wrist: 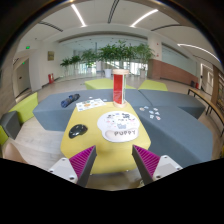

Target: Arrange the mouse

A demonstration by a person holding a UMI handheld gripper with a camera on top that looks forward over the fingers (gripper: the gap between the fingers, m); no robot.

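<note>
A small dark mouse (pixel 77 131) lies on the left part of a yellow round table (pixel 100 143), left of a white round mat printed "PUPPY" (pixel 120 128). A tall red and white can (pixel 118 87) stands at the table's far side. My gripper (pixel 114 160) hovers above the table's near edge, well short of the mouse. Its two magenta pads (pixel 82 158) stand wide apart with nothing between them. The mouse lies ahead of the left finger and a little to its left.
Grey upholstered seats (pixel 180 130) surround the table, with yellow-green cushions (pixel 25 105) at the left. A dark object (pixel 69 100) and white papers (pixel 91 103) lie on the far grey seat; more white sheets (pixel 152 113) lie at the right. Potted plants (pixel 110 55) stand behind.
</note>
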